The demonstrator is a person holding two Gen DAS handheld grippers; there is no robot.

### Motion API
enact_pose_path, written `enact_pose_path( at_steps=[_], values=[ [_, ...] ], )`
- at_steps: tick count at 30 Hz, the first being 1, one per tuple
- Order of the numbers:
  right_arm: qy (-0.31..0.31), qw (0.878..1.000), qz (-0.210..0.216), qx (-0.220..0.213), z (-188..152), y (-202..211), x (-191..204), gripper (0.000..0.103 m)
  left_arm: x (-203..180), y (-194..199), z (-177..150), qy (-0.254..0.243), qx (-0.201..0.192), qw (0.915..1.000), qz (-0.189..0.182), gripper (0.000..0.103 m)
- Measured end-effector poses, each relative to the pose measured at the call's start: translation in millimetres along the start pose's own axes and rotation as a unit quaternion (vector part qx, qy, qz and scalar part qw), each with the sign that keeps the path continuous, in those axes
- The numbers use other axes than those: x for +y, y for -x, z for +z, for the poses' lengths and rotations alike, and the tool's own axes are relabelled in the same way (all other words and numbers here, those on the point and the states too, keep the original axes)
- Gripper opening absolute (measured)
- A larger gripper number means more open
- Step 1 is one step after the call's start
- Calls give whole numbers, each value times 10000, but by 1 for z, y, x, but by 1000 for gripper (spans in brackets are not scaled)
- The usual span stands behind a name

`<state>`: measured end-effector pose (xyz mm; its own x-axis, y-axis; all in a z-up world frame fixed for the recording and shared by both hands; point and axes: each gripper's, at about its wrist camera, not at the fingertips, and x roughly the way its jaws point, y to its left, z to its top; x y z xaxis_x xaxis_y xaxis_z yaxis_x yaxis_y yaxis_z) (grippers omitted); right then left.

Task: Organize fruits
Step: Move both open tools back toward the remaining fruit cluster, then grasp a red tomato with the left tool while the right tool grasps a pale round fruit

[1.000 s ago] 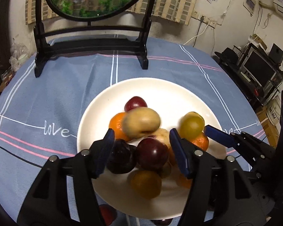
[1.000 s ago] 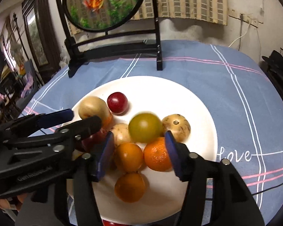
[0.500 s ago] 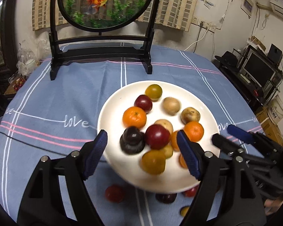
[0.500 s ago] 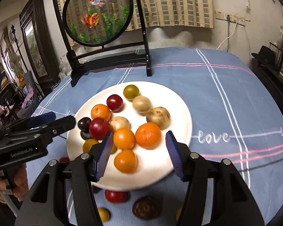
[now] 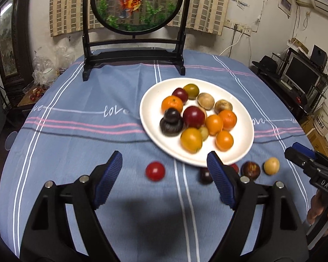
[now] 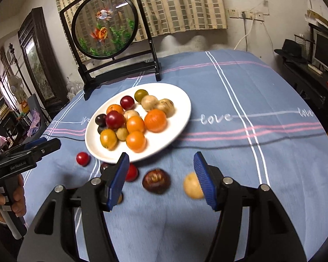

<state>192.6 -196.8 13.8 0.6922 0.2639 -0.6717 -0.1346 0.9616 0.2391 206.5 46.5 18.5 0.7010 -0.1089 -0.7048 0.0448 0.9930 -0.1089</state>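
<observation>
A white plate [image 5: 240, 100] [image 6: 181, 100] on the blue tablecloth holds a heap of oranges, red and dark plums and tan fruits. Loose on the cloth in front of it lie a red fruit [image 5: 155, 171] [image 6: 83, 158], a dark one [image 5: 205, 175], a brown one [image 5: 251, 170] [image 6: 156, 181] and a yellow one [image 5: 271, 166] [image 6: 191, 188]. My left gripper [image 5: 164, 159] hovers short of the plate, its jaws opening and empty. My right gripper [image 6: 161, 159] is above the brown fruit, jaws also opening, nothing pressed between them.
A round goldfish screen on a black stand [image 5: 135, 4] [image 6: 105, 26] rises behind the plate. Each gripper shows at the other view's edge, held by a hand [image 5: 317, 209] [image 6: 17, 198]. A desk with a monitor [image 5: 301, 76] stands right of the table.
Both grippers have pulled back from over the plate toward the near edge of the table. Their jaws stand wider. The loose fruits in front of the plate have come into view.
</observation>
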Motion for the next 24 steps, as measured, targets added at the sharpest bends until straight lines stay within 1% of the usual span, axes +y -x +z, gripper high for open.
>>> enact_pose_path(
  at_steps=[4, 10, 20, 24],
  values=[
    [-54, 10000, -43, 31, -13, 6, -5, 63, 0, 7, -13, -39, 48, 10000, -11, 81],
    [105, 9994, -302, 116, -28, 9, -12, 63, 0, 5, -25, -199, 153, 9997, 82, 81],
    [373, 9961, -646, 466, -41, -8, -16, 63, 7, -25, -34, -147, 451, 9988, 125, 81],
    [318, 9960, -614, 564, -45, -14, -19, 63, 8, -44, -35, -152, 611, 9978, 188, 81]
  ],
)
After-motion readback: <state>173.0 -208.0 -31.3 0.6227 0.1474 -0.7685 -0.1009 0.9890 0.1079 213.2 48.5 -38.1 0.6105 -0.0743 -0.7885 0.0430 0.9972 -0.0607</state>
